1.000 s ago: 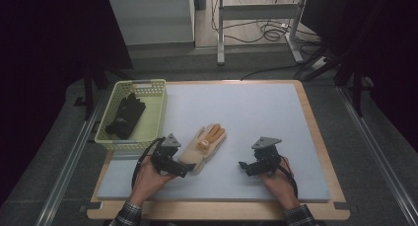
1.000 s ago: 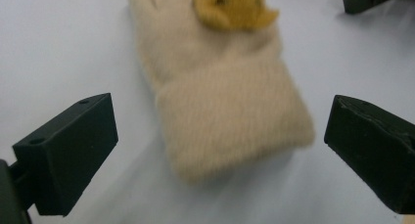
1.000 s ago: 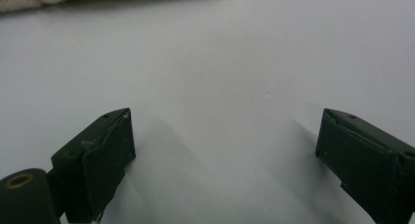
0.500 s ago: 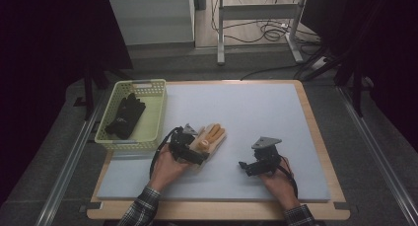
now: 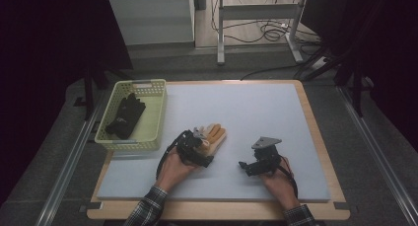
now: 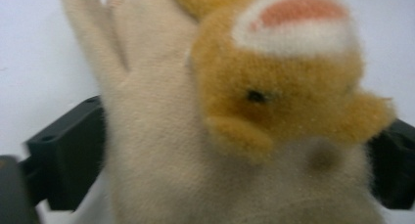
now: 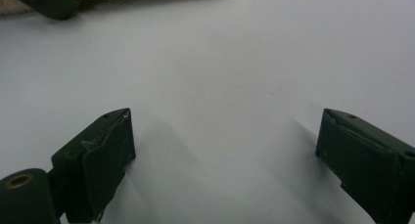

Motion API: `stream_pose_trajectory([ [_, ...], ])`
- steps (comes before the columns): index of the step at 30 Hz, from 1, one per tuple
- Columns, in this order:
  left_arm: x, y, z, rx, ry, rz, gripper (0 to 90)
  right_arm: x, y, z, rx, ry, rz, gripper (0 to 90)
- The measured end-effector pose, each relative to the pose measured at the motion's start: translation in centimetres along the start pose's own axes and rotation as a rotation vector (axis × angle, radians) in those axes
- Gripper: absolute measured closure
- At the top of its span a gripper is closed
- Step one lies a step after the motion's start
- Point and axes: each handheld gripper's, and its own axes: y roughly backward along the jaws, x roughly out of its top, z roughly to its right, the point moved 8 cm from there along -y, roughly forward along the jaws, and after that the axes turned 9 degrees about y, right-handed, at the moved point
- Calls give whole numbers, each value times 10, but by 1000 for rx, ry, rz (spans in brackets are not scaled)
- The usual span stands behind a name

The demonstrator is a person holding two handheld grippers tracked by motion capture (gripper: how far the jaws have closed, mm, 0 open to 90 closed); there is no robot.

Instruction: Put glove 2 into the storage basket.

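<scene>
While the right gripper point(image 7: 225, 150) gapes empty, the left gripper's point(image 6: 230, 150) closing fingers point(image 6: 68, 150) straddle the glove point(image 6: 205, 136).

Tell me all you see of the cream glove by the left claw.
The cream glove is fuzzy knit with orange-tan fingers and a plush animal face: orange fur, dark eye, white patch with a pink spot. It lies flat on the white mat, fingers pointing away from the person, right of the basket. The left claw, just closing, has its jaws either side of it.
</scene>
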Motion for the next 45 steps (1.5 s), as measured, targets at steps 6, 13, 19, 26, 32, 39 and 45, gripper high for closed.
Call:
stream_pose_trajectory([
  [6, 1, 6, -1, -20, -20, 33, 267, 0, 0, 0, 0, -1, 0, 70],
  [13, 0, 10, 6, -20, -22, 20, 554, 0, 0, 0, 0, 0, -1, 70],
  [19, 3, 13, 8, -7, -26, 10, 637, 0, 0, 0, -1, 2, -1, 70],
  [26, 16, 26, 5, 9, -7, 25, 637, 0, 0, 0, -1, 1, 0, 70],
  [32, 34, 48, -1, 39, -3, 55, 633, 0, 0, 0, -2, 2, 0, 70],
  [39, 52, 68, -22, 65, 30, 66, 629, 0, 0, 0, -3, 6, 2, 70],
  [45, 62, 88, -45, 102, 63, 79, 628, 0, 0, 0, -3, 4, 1, 70],
])
